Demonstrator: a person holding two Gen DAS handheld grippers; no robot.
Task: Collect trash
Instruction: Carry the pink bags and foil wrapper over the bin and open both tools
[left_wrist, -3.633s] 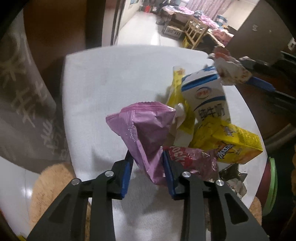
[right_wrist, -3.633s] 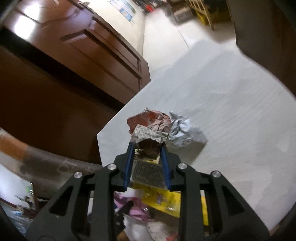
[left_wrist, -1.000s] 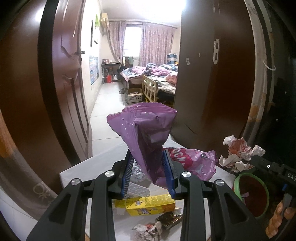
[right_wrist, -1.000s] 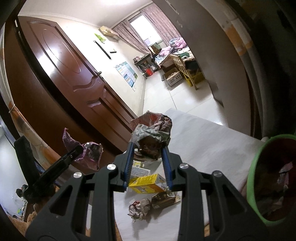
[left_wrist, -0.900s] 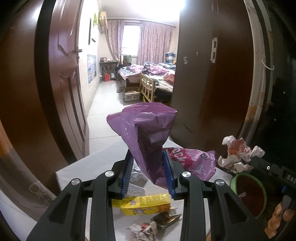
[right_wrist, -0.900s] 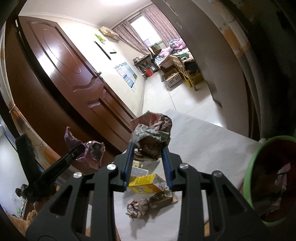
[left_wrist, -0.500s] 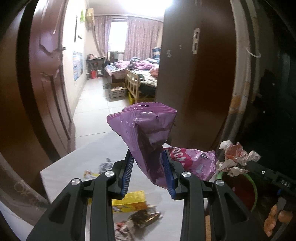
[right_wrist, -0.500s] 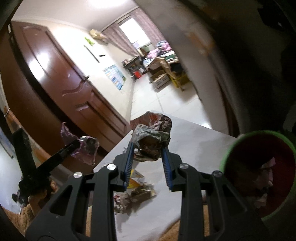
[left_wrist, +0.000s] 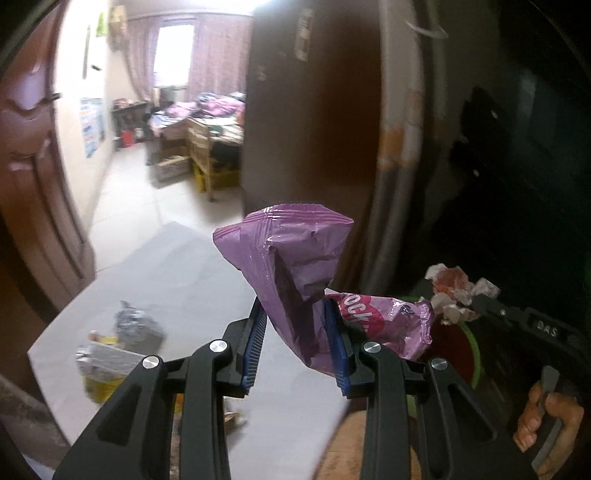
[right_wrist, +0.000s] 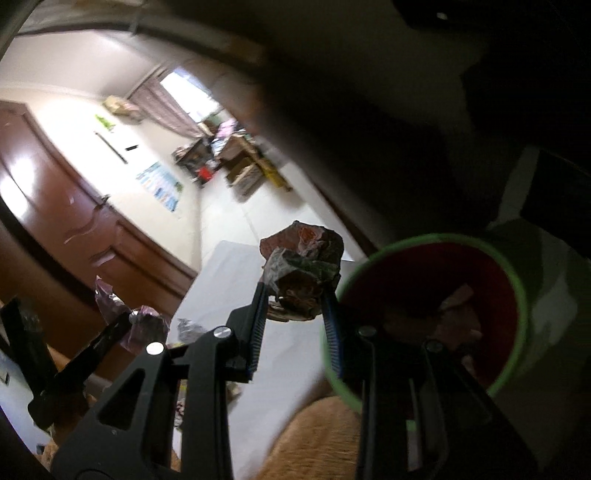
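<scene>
Beyond a dark wooden door, a bright bedroom lies blurred behind a white tabletop (left_wrist: 192, 273) that carries leftover trash: a crumpled foil wad (left_wrist: 138, 325) and a yellow box (left_wrist: 98, 384) near its left edge. Clamped between the blue pads of the left tongs (left_wrist: 295, 343) is a purple snack bag (left_wrist: 295, 258), standing upright with its pink printed end trailing right. The right tongs (right_wrist: 295, 328) are closed narrowly on a crumpled wrapper ball (right_wrist: 303, 277), held just left of a green-rimmed bin (right_wrist: 517, 280) with a red inside, where some trash already lies. A hand (left_wrist: 546, 417) grips the right tool's handle.
</scene>
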